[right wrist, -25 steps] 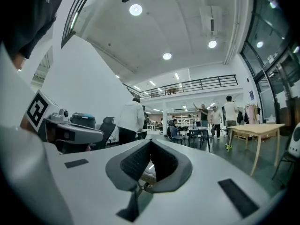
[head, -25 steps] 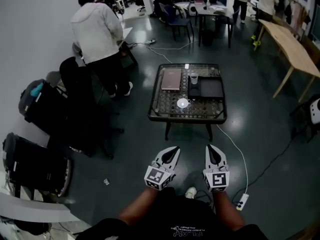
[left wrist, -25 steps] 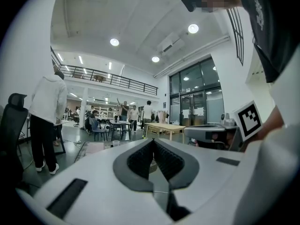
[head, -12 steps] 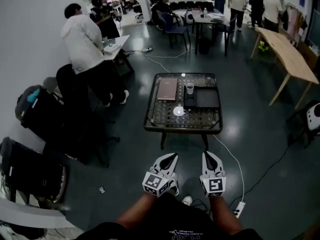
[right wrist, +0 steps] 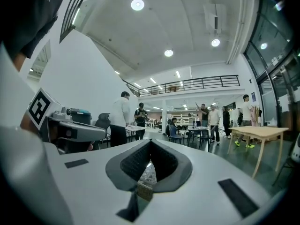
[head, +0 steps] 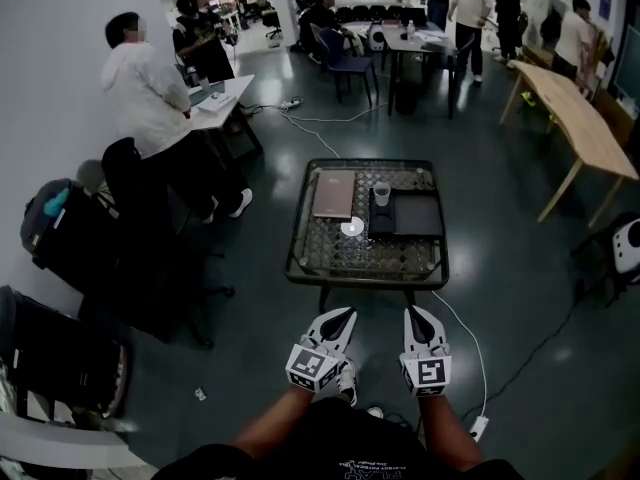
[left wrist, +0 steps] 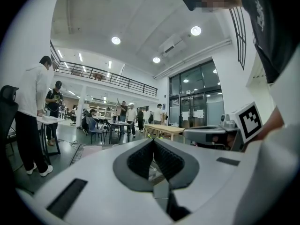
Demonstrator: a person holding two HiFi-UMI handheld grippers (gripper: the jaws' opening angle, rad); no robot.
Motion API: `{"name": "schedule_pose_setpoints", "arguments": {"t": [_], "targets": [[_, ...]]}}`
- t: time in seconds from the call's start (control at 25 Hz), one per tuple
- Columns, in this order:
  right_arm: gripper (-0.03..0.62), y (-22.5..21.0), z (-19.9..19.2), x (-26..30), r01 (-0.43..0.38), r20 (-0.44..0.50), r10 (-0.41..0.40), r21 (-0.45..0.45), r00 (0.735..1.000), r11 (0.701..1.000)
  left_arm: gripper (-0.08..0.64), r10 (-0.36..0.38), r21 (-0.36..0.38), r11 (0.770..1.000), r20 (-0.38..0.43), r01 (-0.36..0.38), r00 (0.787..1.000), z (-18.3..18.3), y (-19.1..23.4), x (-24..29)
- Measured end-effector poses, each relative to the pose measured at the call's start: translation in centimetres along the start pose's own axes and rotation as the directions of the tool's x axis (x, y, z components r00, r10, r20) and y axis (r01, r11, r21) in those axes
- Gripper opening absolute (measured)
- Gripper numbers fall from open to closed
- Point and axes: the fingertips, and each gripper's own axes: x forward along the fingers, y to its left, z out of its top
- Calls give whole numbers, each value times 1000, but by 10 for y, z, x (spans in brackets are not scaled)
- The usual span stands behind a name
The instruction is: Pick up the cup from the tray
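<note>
Head view: glass table on dark floor, cup on tray.

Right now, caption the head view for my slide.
Left gripper and right gripper, shut and empty, short of the glass table holding the cup on a tray.

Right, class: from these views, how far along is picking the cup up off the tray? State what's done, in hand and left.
Done: nothing; the cup stands on the tray on the glass table. In hand: both the left gripper and right gripper are shut, empty, held low, well short of the table. Left: approach, open a gripper, grip the cup, lift it.
</note>
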Motion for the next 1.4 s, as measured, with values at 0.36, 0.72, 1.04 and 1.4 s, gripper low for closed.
{"name": "schedule_pose_setpoints", "arguments": {"t": [0.36, 0.72, 1.04, 1.4], "targets": [[9, -10, 8, 73, 6, -24, -7, -31, 1000, 1000, 9, -8, -27, 1000, 6, 8, 1000, 9, 65, 40], [9, -13, 9, 123, 34, -38, -36, -32, 999, 999, 9, -56, -26, 998, 19, 57, 998, 16, 113, 71], [9, -14, 10, 142, 48, -50, -50, -40, 998, 998, 9, -79, -42, 996, 37, 80, 996, 17, 132, 86], [9, -36, 7, 168, 45, -49, -45, -12, 998, 999, 9, -63, -34, 997, 26, 64, 998, 18, 148, 111]]}}
